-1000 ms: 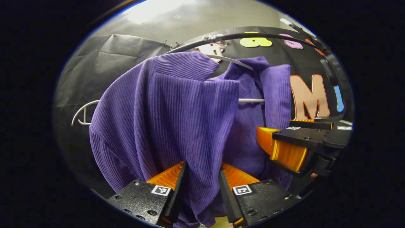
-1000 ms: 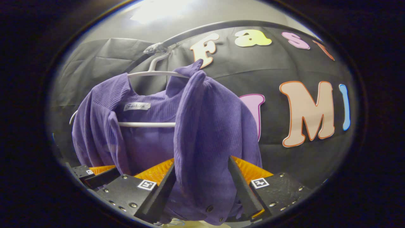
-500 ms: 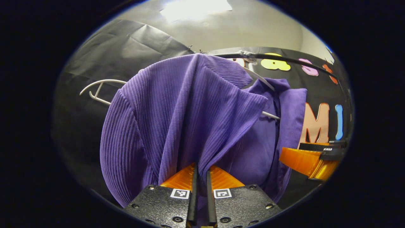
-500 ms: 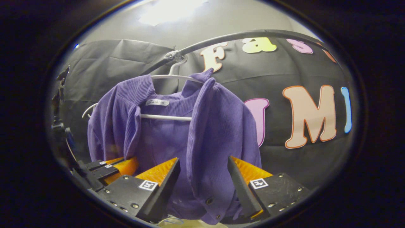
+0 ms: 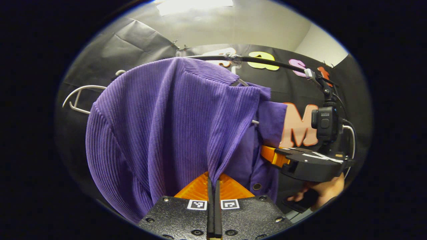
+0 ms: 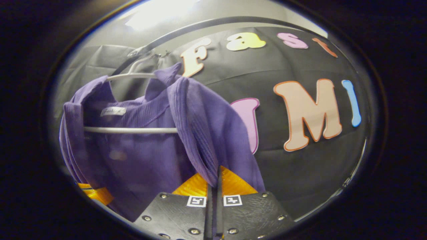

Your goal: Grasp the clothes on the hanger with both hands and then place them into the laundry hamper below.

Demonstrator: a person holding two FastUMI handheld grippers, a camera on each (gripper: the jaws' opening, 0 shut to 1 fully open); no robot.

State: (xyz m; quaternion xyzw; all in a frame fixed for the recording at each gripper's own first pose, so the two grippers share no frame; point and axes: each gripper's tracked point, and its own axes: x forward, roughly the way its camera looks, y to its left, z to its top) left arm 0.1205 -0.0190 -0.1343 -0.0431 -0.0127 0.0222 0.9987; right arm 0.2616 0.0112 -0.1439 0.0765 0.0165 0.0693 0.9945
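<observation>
A purple ribbed garment (image 5: 160, 126) hangs on a white hanger (image 5: 78, 96) from a dark rail (image 5: 260, 60). In the left gripper view my left gripper (image 5: 212, 185) is shut on a fold of its near front panel, which is pulled taut. The right gripper (image 5: 277, 156) and the hand (image 5: 325, 190) holding it show at the right, pressed into the cloth. In the right gripper view the garment (image 6: 143, 146) hangs open on the hanger (image 6: 130, 130), and my right gripper (image 6: 214, 181) is shut on its right front panel.
The rail (image 6: 186, 28) arcs overhead in the right gripper view. Black cloth wall stands close behind the garment on all sides. A pale ceiling with a bright light (image 5: 193, 3) lies above. The left gripper's finger (image 6: 95, 195) pokes out under the garment's left edge.
Both grippers have gone from open around folds of cloth to shut on them: the left first, the right in the last half second. The cloth now pulls taut toward each gripper.
</observation>
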